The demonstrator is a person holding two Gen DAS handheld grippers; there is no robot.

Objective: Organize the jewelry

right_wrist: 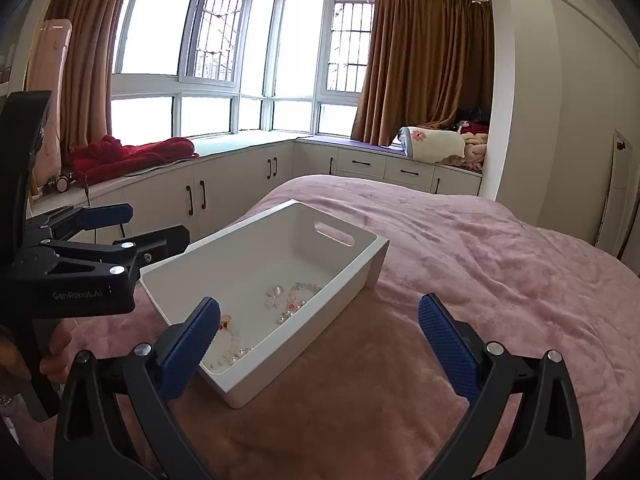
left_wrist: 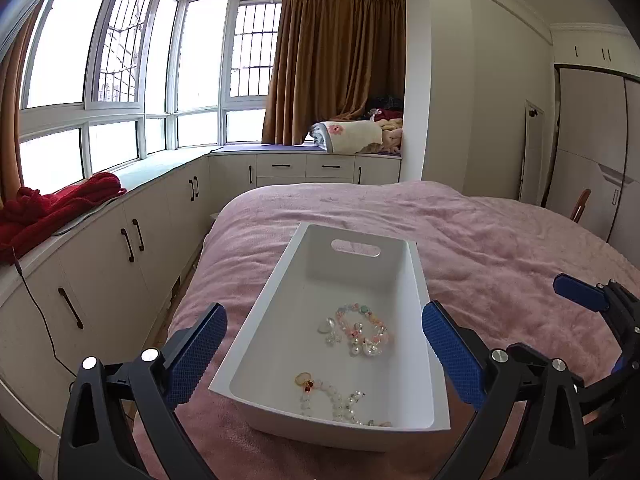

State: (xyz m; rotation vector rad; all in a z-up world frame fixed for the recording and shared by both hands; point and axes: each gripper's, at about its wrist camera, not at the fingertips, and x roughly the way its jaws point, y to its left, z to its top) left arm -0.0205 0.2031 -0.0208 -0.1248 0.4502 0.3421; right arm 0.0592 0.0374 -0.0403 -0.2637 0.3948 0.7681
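A white plastic bin (left_wrist: 416,280) with a handle slot sits on the pink bed; it also shows in the right wrist view (right_wrist: 376,260). Inside lie a pastel bead bracelet with clear charms (left_wrist: 360,330) and a white pearl strand with a gold and red charm (left_wrist: 332,400); the right wrist view shows the bracelet (right_wrist: 294,298) and the strand (right_wrist: 232,348). My left gripper (left_wrist: 324,352) is open and empty, its fingers straddling the bin's near end. My right gripper (right_wrist: 318,338) is open and empty over the bin's near right corner.
The pink bedspread (left_wrist: 500,232) spreads right and far. White window-seat cabinets (left_wrist: 132,236) run along the left with a red blanket (left_wrist: 52,208) on top. Folded blankets (left_wrist: 348,136) lie by the brown curtain. The left gripper's body shows in the right wrist view (right_wrist: 88,264).
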